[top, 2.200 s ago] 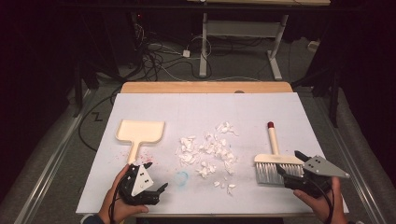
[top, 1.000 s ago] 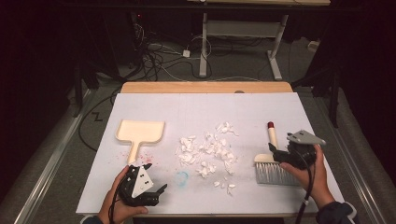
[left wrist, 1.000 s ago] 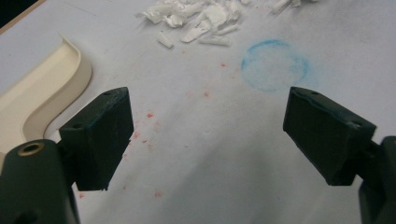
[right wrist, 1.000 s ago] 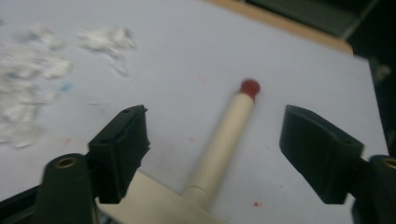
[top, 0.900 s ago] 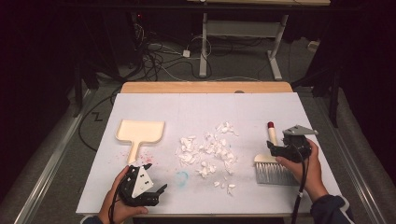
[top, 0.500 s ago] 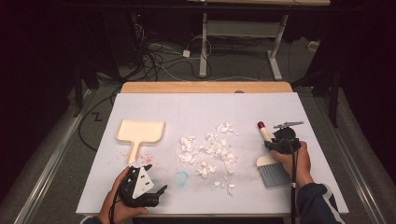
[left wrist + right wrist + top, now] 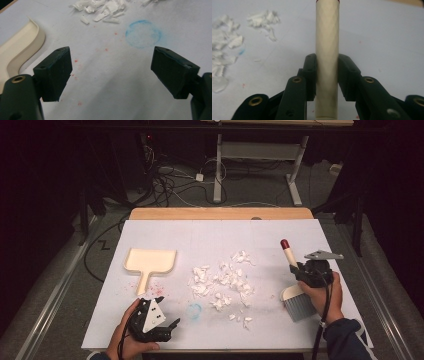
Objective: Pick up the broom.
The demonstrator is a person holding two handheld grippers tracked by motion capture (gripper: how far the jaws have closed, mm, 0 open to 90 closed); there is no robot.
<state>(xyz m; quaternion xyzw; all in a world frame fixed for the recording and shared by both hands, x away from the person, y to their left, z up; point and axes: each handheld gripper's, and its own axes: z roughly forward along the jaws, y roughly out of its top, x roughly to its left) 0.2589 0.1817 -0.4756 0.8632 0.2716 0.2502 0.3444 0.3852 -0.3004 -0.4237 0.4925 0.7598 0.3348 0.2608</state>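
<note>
White table, right gripper clamps brush handle

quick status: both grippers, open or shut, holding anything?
Left gripper: open, holding nothing, jaws wide above the white table cover.
Right gripper: has just closed; shut on the brush handle.
</note>
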